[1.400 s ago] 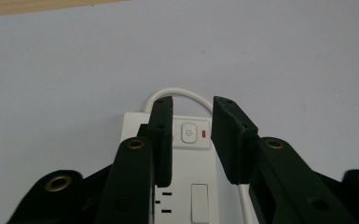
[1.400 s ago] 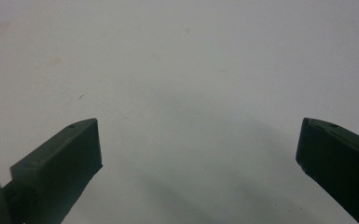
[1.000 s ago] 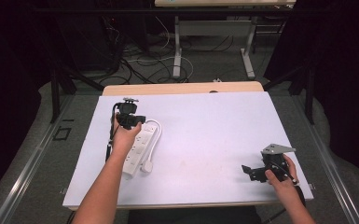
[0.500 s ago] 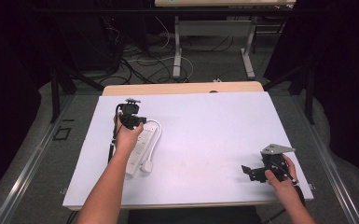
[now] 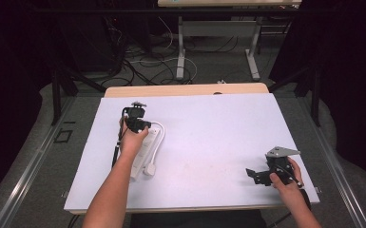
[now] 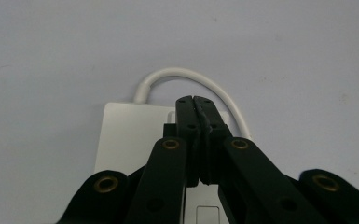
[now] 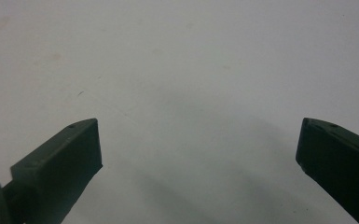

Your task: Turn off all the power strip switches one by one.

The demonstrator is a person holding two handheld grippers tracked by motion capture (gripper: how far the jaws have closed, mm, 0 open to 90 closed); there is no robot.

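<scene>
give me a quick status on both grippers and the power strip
Left gripper shut, tips over power strip, nothing between them. Right gripper open, off by itself over bare table. Nothing in the way.

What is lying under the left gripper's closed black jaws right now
A white plastic power strip lies flat on the white table under the shut left gripper, its white cable looping behind. The jaws cover the strip's middle, so what they touch is hidden.

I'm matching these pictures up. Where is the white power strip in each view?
High view: power strip left of centre, under the left hand-held gripper.
Left gripper view: power strip lower centre, behind shut jaws.
Right gripper view: not in it.
Shared landmark: its looping white cord.
</scene>
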